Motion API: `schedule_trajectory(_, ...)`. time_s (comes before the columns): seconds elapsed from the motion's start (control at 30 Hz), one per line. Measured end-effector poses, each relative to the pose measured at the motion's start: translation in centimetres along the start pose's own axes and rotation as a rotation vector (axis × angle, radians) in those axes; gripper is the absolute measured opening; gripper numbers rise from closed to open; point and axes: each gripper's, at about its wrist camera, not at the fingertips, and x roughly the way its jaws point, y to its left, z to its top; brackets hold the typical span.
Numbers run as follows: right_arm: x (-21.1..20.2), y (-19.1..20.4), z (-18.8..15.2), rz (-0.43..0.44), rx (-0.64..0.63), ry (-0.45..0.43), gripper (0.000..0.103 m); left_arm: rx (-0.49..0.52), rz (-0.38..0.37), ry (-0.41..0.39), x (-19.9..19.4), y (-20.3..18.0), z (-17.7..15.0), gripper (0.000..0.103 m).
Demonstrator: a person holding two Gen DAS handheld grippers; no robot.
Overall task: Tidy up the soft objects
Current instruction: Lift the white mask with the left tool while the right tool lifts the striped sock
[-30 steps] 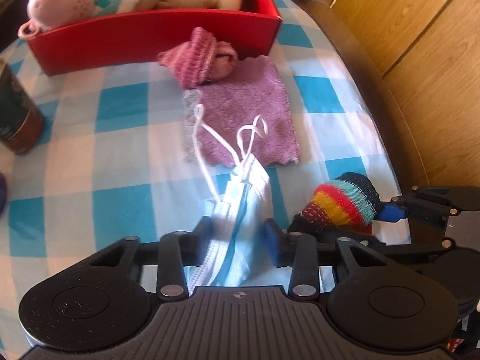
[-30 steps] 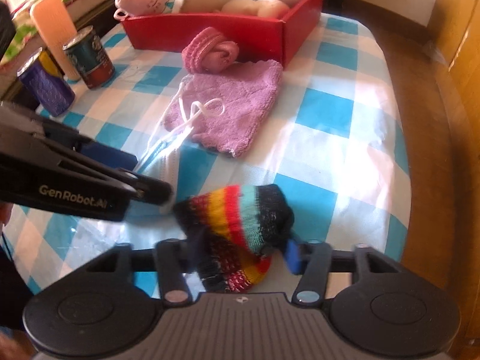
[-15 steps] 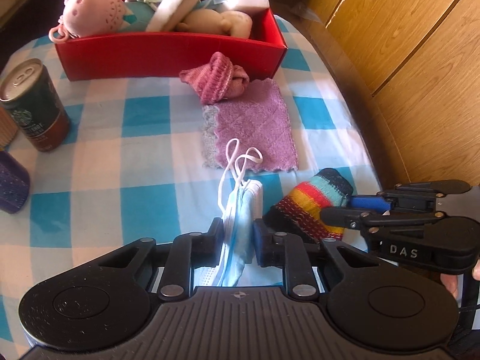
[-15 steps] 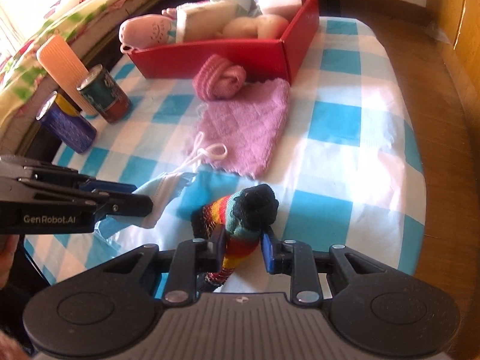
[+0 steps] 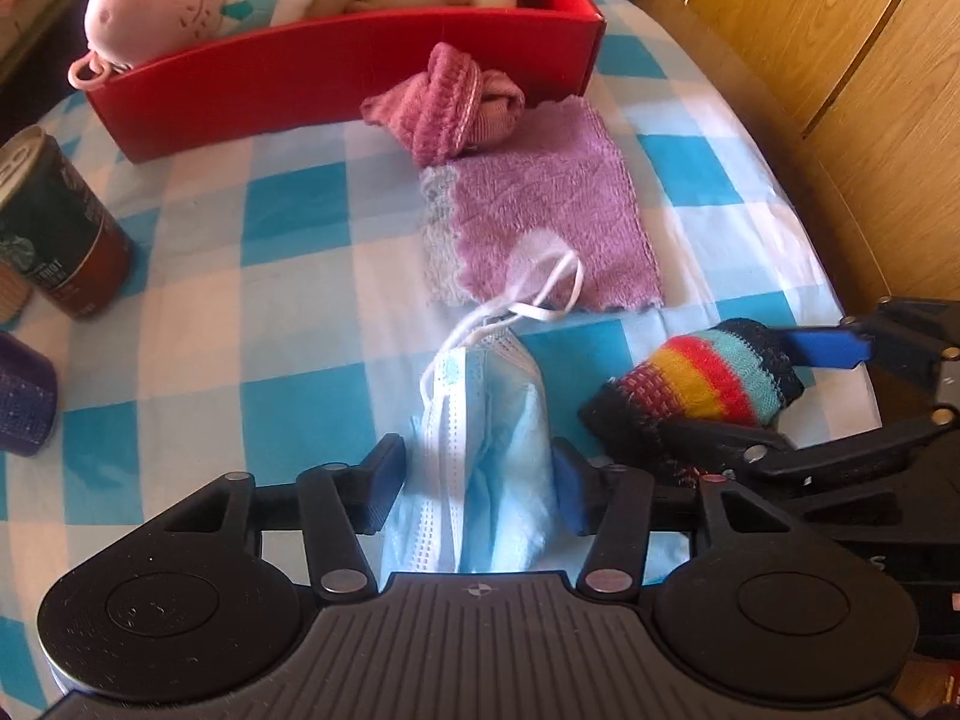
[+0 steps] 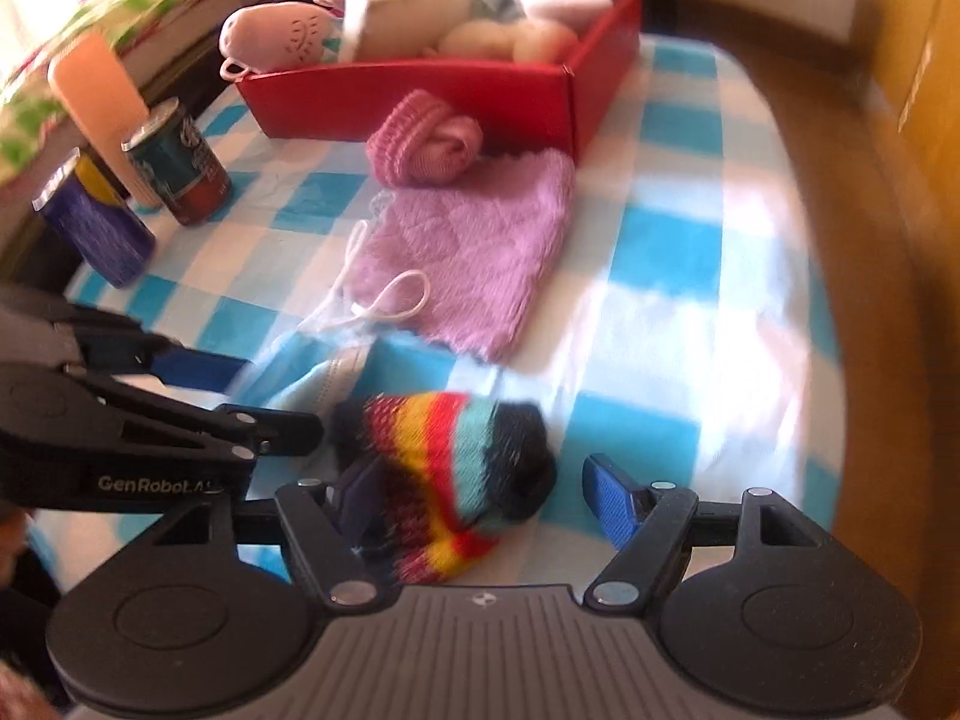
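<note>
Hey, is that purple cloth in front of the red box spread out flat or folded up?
Spread flat. The square purple towelling cloth lies open on the blue-checked tablecloth, edges showing, with a rolled pink knitted sock on its far corner.

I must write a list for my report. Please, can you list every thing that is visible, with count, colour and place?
red box: one, red, far end of table, full of soft things
pink soft toy: one, pink, in the box, left end
rolled sock: one, dark pink, before the box
cloth: one, purple, flat, mid table
face mask: one, light blue, between left jaws
striped sock: one, rainbow and black, between right jaws
cans: two, green-brown and purple, left side
tablecloth: one, blue-white check
left gripper: black, jaws just opened
right gripper: black, jaws just opened
</note>
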Motion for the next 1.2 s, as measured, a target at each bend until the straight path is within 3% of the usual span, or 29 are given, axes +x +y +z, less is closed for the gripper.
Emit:
schedule_trajectory(0.1, 0.5, 0.4, -0.3, -0.020, -0.046, -0.004, 0.044, 0.020, -0.003, -0.001, -0.1, -0.2, -0.2, 0.045)
schedule_trajectory(0.13, 0.4, 0.8, -0.3, -0.031, -0.070, -0.008, 0.033, 0.014, -0.022, 0.008, -0.2, -0.1, -0.2, 0.032)
schedule_trajectory(0.17, 0.2, 1.0, -0.3, -0.019, -0.078, -0.007, 0.021, 0.002, -0.047, 0.019, -0.3, 0.1, -0.1, 0.028)
schedule_trajectory(0.23, 0.0, 0.9, -0.2, 0.013, -0.056, 0.003, 0.017, -0.035, -0.109, 0.028, -0.8, 0.6, -0.1, 0.023)
schedule_trajectory(0.37, -0.5, 0.2, 0.3, 0.091, 0.028, 0.014, 0.011, -0.093, -0.174, 0.012, -2.0, 1.5, 0.0, 0.023)
schedule_trajectory(0.53, -1.8, -1.0, 1.0, 0.185, 0.139, -0.011, 0.009, -0.148, -0.224, -0.040, -4.1, 2.6, 0.5, 0.023)
schedule_trajectory(0.7, -3.0, -1.9, 1.8, 0.221, 0.198, -0.057, 0.008, -0.190, -0.249, -0.084, -5.6, 3.9, 1.0, 0.023)
schedule_trajectory(1.2, -6.3, -2.0, 5.2, 0.174, 0.186, -0.187, 0.008, -0.188, -0.166, -0.178, -7.7, 4.1, 3.4, 0.023)
